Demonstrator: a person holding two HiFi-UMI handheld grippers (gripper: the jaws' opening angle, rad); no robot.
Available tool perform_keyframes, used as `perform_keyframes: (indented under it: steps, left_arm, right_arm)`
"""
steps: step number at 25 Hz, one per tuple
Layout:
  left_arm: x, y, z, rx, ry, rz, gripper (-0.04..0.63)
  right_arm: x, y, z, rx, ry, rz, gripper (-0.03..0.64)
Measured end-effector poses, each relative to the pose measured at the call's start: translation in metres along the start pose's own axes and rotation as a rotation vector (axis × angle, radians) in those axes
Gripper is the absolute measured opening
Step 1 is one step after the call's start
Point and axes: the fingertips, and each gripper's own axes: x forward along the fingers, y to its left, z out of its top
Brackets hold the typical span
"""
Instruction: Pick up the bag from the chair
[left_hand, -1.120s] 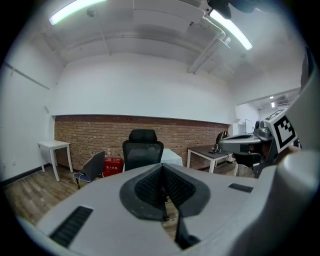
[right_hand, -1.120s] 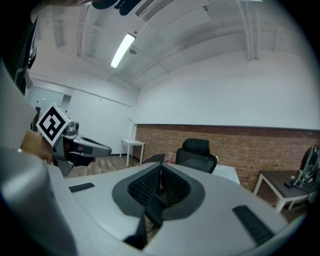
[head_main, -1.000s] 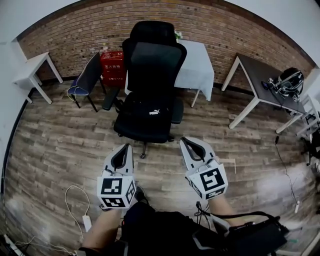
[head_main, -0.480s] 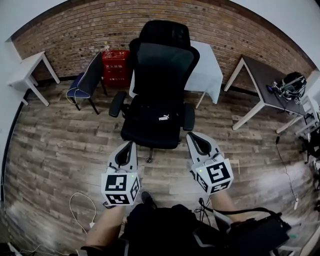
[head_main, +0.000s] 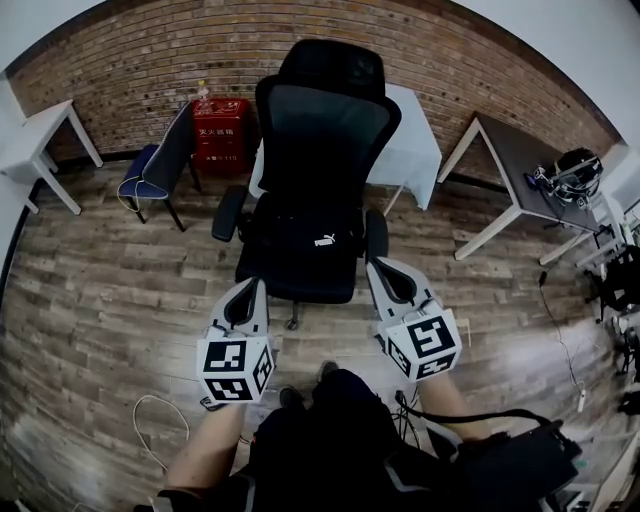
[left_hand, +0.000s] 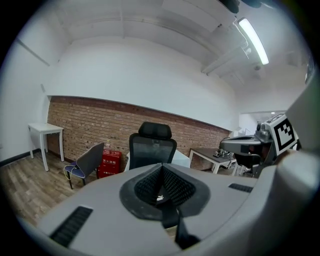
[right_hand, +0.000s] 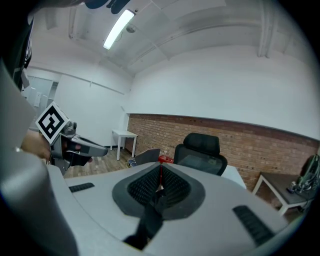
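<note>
Only the head view shows the black bag, lying on the seat of the office chair. The 2 gripper views catch just the chair's back above their own tongs, plus a ceiling lamp. Bare wooden floor lies open on both sides of the chair, and armrests flank the bag. The left tongs and right tongs are both closed tight and empty, near the seat's front edge.
</note>
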Motion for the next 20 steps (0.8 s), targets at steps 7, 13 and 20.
perform_keyframes:
  steps: [7, 13, 20]
  left_arm:
    - [0.038, 0.006, 0.008, 0.027, 0.014, -0.016, 0.011]
    - [0.082, 0.011, 0.019, 0.084, 0.038, -0.036, 0.011]
    - [0.158, 0.014, 0.008, 0.073, 0.117, -0.087, 0.011]
  right_arm:
    - [0.035, -0.024, -0.010, 0.008, 0.013, 0.013, 0.018]
    - [0.077, -0.057, -0.019, 0.037, 0.022, 0.018, 0.018]
    - [0.126, -0.095, -0.047, 0.075, 0.080, 0.049, 0.018]
